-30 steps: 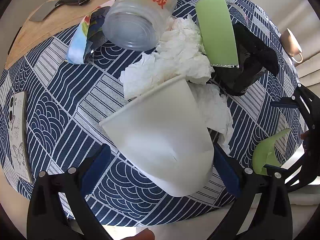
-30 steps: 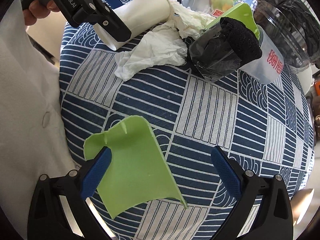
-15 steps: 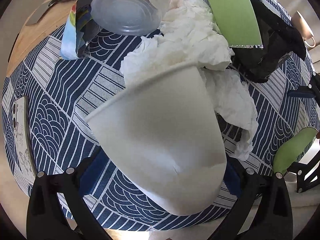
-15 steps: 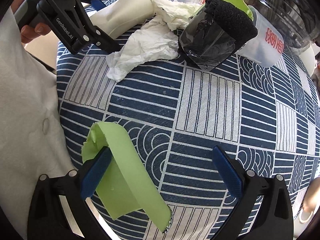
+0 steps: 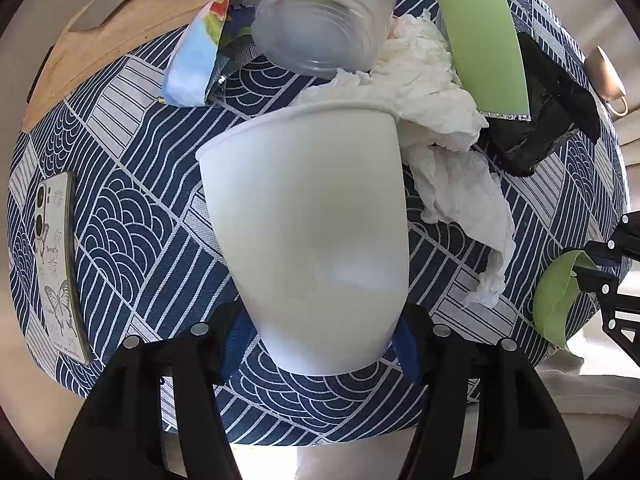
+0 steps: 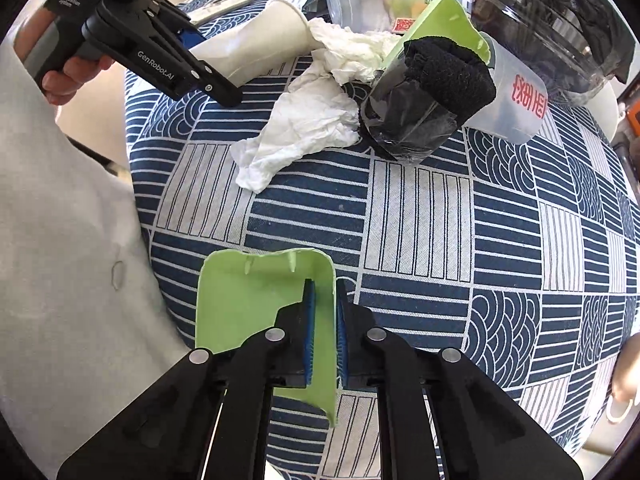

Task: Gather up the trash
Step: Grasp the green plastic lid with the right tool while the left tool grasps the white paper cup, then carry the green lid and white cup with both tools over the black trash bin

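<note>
The white paper cup (image 5: pixel 308 232) is gripped near its base between the blue pads of the left tongs (image 5: pixel 320 340), its open rim tilted toward the crumpled white tissue (image 5: pixel 424 92) on the table covered with a blue-and-white patterned cloth (image 6: pixel 460 240). The torn green plastic scrap (image 6: pixel 264 304) is pinched flat between the clenched pads of the right tongs (image 6: pixel 325 332), close to the table's near edge. Several risks are judged likely. The thin cup wall could be crushed or let slip if the grip is tightened or the cup swung quickly, since only the narrow base is held. The curled green scrap is held by one edge and could be pulled out or torn further at its notches. The tissue is draped against the cup rim and the black film-wrapped bundle (image 6: pixel 424 104), so it could be dragged along and the frosted plastic jar with red lettering (image 5: pixel 324 20) knocked. The phone in a butterfly case (image 5: pixel 56 264) lies near the edge and could be nudged off.
</note>
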The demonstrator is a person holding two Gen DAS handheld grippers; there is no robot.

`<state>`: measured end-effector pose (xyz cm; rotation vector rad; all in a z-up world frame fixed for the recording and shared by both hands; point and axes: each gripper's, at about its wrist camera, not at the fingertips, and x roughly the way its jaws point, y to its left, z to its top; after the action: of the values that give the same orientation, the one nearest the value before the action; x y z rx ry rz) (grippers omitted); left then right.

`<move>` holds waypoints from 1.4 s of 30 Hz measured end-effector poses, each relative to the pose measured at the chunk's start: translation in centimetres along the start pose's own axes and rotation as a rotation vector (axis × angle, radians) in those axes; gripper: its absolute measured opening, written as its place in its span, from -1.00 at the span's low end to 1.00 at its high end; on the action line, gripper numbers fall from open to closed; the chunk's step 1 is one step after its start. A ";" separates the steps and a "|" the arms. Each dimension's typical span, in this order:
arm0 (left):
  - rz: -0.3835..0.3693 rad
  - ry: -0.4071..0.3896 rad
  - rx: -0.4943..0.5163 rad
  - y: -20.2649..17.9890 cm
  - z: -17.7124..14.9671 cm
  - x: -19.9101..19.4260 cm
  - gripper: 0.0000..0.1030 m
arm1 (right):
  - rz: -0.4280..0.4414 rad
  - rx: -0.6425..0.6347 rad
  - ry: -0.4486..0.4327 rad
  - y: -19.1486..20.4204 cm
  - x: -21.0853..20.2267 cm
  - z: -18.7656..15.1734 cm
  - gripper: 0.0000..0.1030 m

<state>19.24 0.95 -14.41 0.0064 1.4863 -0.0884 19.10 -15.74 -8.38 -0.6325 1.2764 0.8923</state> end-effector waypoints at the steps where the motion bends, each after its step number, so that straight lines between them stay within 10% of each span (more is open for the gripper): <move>1: -0.025 0.002 -0.011 0.4 -0.1 -0.2 0.18 | 0.009 0.014 -0.002 -0.1 -0.2 0.1 -0.93; 28: 0.090 -0.127 0.121 3.0 -5.8 -10.4 0.18 | 0.032 0.485 -0.418 -5.7 -10.3 -1.2 -0.93; 42: 0.072 -0.382 0.136 0.3 -0.3 -18.5 0.18 | -0.040 0.479 -0.692 -10.9 -19.5 2.5 -0.93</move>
<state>17.49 2.27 3.99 0.1461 1.0946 -0.1250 28.70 -23.55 10.39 0.0443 0.7913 0.6489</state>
